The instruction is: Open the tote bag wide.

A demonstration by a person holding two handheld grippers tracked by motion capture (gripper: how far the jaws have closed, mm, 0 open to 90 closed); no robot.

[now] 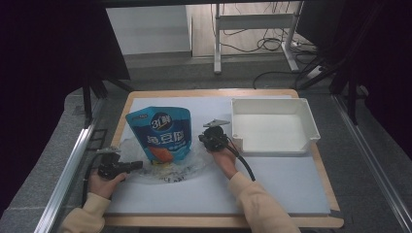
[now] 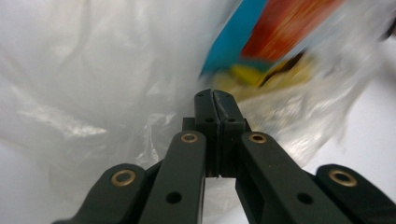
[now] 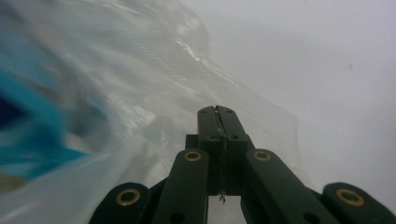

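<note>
The high view shows the blue pouch [image 1: 164, 135] standing in a clear bag [image 1: 192, 165] mid-table, a white tray [image 1: 311, 127] far right. Both gripper views show the left tongs [image 2: 213, 95] and right tongs [image 3: 216, 112] pinching bag film. Bare mat [image 1: 272, 189] lies near.

Empty white tray [image 1: 311, 127] at right on the white mat [image 1: 286, 184], wooden table [image 1: 214, 222] beneath.

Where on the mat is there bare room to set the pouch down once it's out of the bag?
The mat is bare in front of the white tray, right of the right gripper, and along the near edge. It is crowded at left centre: blue pouch standing in the clear plastic bag, with the left gripper beside it.
</note>
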